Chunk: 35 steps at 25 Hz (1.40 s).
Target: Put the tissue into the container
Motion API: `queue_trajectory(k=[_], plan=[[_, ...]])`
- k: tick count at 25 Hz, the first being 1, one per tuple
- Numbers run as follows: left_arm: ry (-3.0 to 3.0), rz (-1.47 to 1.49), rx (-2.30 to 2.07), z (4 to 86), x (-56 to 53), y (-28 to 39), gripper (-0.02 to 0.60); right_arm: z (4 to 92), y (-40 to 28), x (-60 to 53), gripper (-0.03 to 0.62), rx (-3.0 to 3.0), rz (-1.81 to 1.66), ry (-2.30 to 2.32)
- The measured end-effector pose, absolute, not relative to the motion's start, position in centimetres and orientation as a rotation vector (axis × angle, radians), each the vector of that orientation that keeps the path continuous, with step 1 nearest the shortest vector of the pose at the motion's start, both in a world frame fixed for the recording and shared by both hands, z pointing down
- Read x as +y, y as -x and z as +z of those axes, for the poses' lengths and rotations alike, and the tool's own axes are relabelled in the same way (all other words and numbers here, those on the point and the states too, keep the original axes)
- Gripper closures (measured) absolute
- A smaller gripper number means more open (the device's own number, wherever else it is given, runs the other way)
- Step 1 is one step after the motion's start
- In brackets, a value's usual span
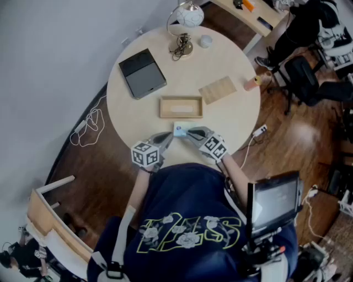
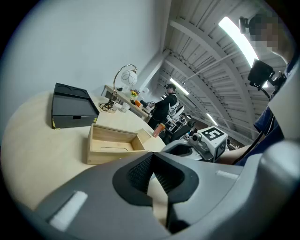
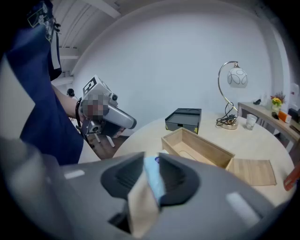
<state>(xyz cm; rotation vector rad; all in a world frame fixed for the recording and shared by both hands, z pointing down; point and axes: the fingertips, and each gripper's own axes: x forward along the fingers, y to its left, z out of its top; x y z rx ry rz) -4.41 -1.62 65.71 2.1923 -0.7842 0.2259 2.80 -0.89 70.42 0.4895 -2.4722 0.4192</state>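
A light-blue tissue pack (image 1: 182,129) sits low over the near part of the round table, between my two grippers. My right gripper (image 3: 151,165) is shut on it; in the right gripper view the tissue pack (image 3: 154,177) shows as a blue strip pinched between the dark pads. My left gripper (image 2: 152,161) is shut with nothing between its jaws, and in the head view this left gripper (image 1: 164,141) lies just left of the pack. The container is an open wooden box (image 1: 181,107), empty, just beyond the pack; the box (image 3: 197,147) shows ahead in the right gripper view.
A wooden lid (image 1: 217,89) lies to the right of the box. A black case (image 1: 142,72) rests at the back left and a lamp (image 1: 187,16) with a tangled cord at the far edge. An orange cup (image 1: 252,83) stands near the right rim. Chairs and people are beyond the table.
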Motion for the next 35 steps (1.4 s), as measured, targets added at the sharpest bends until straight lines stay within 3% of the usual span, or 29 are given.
queue_trajectory(k=[2,6,13,17,24,35], plan=[[-2.192,0.226,-0.784,66.2,-1.3,4.5,0.576,71.2,-2.7,-1.3,0.172,-2.440,0.456,-0.460],[-2.194,0.226,-0.784,66.7,-1.0,4.5,0.575,74.0,-3.1,-1.5,0.062,-2.326,0.424,-0.397],[-2.197,0.230,-0.791,66.5,-1.0,4.3,0.576,79.3,-2.8,-3.5,0.081,-2.188,0.322,-0.388],[-2.190,0.230,-0.804,66.5,-0.8,4.8,0.576,80.9,-2.8,-3.5,0.202,-2.124,0.303,-0.374],[-2.188,0.226,-0.819,66.6,-0.8,5.2,0.576,80.5,-2.8,-3.2,0.250,-2.062,0.358,-0.314],[-2.182,0.217,-0.829,66.6,-1.2,5.6,0.577,66.6,0.2,-11.6,0.260,-2.217,0.262,-0.398]])
